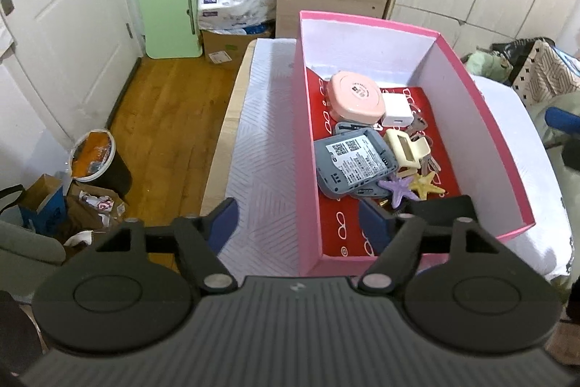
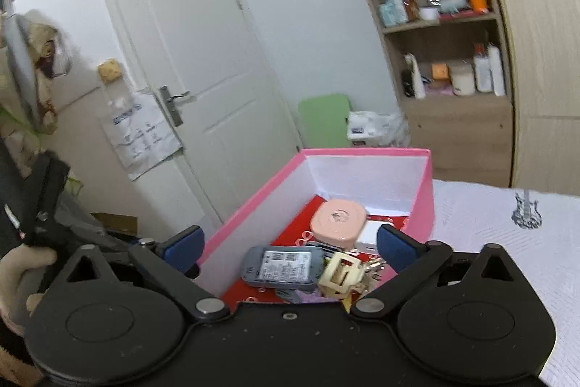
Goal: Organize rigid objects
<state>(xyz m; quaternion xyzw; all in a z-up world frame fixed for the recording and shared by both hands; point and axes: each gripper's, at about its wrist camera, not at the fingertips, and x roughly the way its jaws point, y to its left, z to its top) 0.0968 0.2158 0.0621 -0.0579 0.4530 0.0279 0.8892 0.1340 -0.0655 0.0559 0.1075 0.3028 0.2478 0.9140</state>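
left gripper [image 1: 297,223] jaws apart over pink box [image 1: 482,140] of small objects

L gripper [image 1: 301,223] & R gripper [image 2: 290,249] jaws apart.

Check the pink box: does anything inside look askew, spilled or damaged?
Nothing looks spilled or broken. The things in the pink box are simply heaped: the grey device lies tilted with its label side up, overlapping another grey piece, and the cream clip rests on keys. Both starfish lie flat.

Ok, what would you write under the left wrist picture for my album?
Open left gripper above a pink cardboard box holding a round pink case, grey device and purple starfish.
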